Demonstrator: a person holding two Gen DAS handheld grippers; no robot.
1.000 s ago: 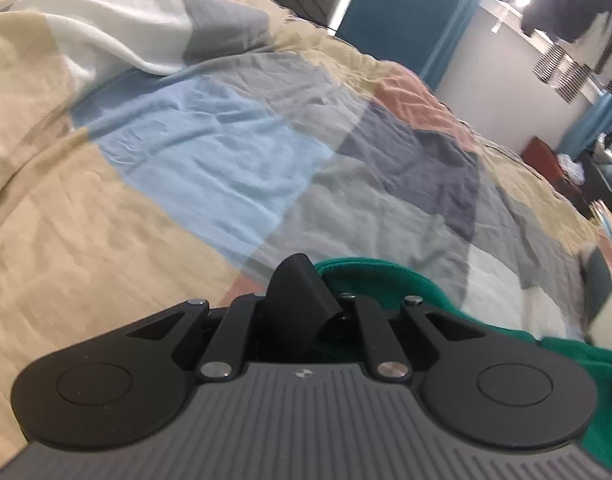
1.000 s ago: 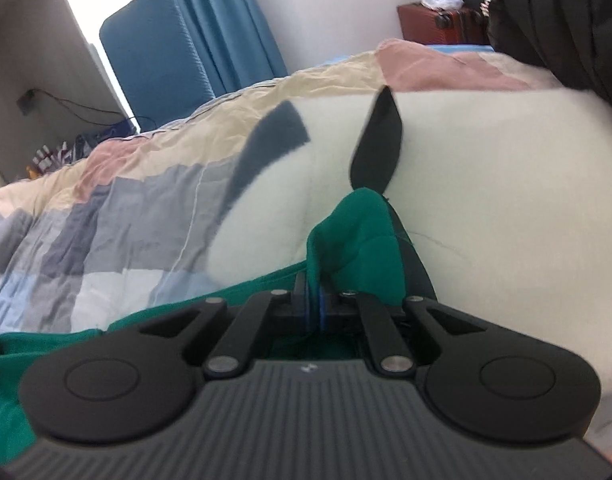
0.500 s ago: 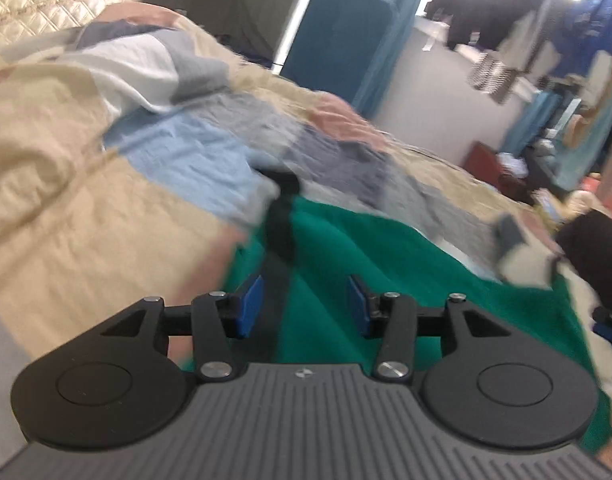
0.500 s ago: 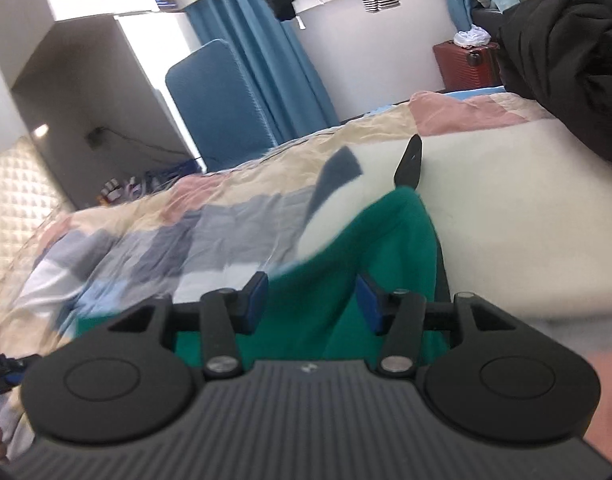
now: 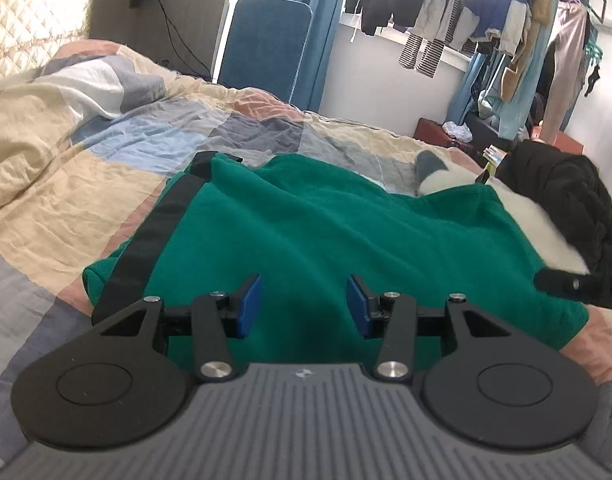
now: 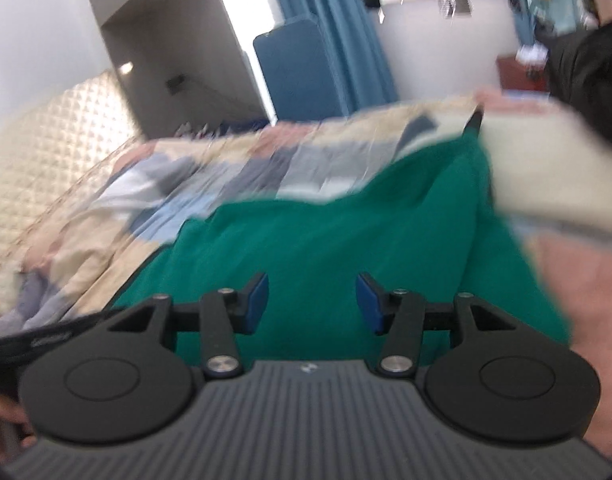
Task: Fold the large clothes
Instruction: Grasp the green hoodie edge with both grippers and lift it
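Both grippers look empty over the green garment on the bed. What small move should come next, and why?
Probably lower the left gripper to the black-trimmed edge of the green garment and pinch it: both sets of jaws stand open and empty, right gripper included.

A home bedroom: quilted bed [image 5: 66, 184] (patchwork), hanging clothes [image 5: 466, 12].

A: What lies on the bed [image 5: 66, 184]?
B: The garment [image 5: 326, 232], spread over the quilt [image 5: 126, 136], its strap [image 5: 154, 232] along its left edge.

A: And to the right?
B: A pale cloth [image 5: 538, 220] beside the garment, a dark heap [image 5: 566, 192] behind it.

A: Behind the bed?
B: A padded panel [image 5: 266, 44], curtains [image 5: 326, 52] and hanging clothes [image 5: 466, 12]; the headboard [image 6: 46, 148] stands left.
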